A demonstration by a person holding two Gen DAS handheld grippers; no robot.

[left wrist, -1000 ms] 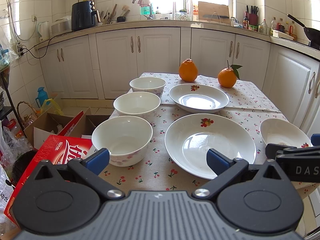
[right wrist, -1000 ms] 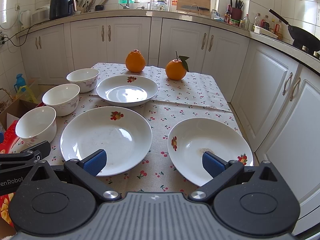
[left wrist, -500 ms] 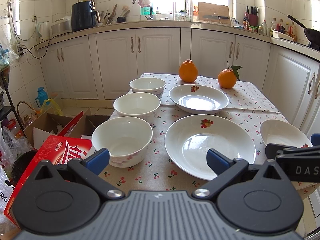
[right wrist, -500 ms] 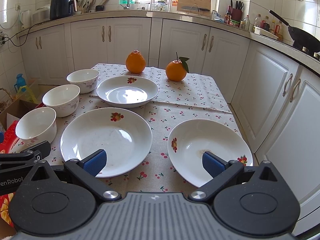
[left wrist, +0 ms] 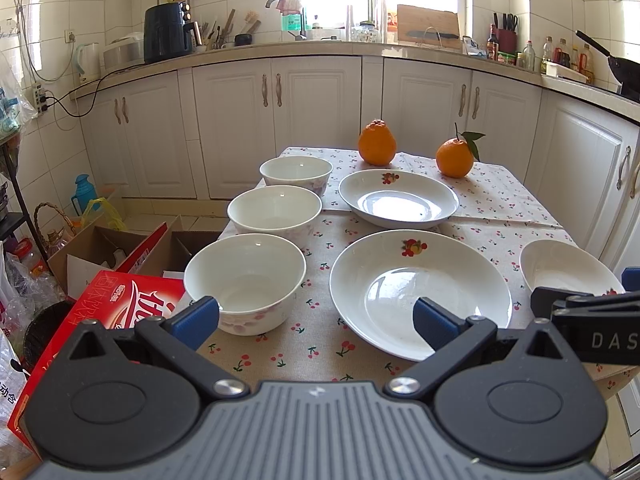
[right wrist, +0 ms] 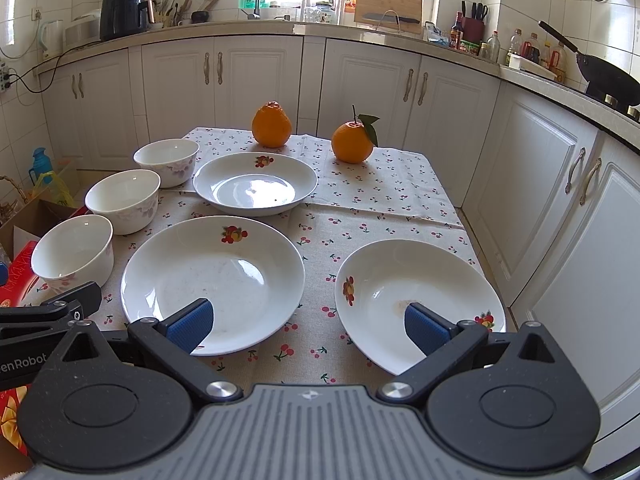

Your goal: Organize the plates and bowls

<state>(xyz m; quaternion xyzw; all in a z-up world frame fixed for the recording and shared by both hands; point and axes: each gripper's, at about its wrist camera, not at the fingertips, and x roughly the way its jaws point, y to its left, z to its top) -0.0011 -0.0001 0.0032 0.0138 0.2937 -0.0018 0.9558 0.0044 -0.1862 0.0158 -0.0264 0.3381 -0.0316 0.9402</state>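
Both tools hang just before the near edge of the table (right wrist: 400, 200), and nothing is between their fingers. The left gripper (left wrist: 316, 320) has its jaws spread wide, and the right gripper (right wrist: 308, 326) is also spread wide and empty.

Nearest to the right gripper, at the near right corner, lies the small plate (right wrist: 416, 300), with its rim reaching the table edge. Beside it, in the middle of the near edge, lies the large plate (right wrist: 212, 280). At the near left corner stands the first bowl (left wrist: 244, 280).

Behind it, along the left edge, stand the second bowl (left wrist: 274, 212) and then the third bowl (left wrist: 296, 172), each apart from the next. The far plate (left wrist: 398, 204) lies in the middle of the table. At the far edge sit two oranges (left wrist: 376, 142), which have no part in the task.

Nothing is stacked yet, so I judge that the task is at its beginning. The dishes look like glazed ceramic: stiff, smooth, slippery and easy to chip, and the plates are probably rather heavy for a pinch. I think the best hold is on the rim, one finger inside and one under. The bowls have thin upright walls, which should be easy to pinch.
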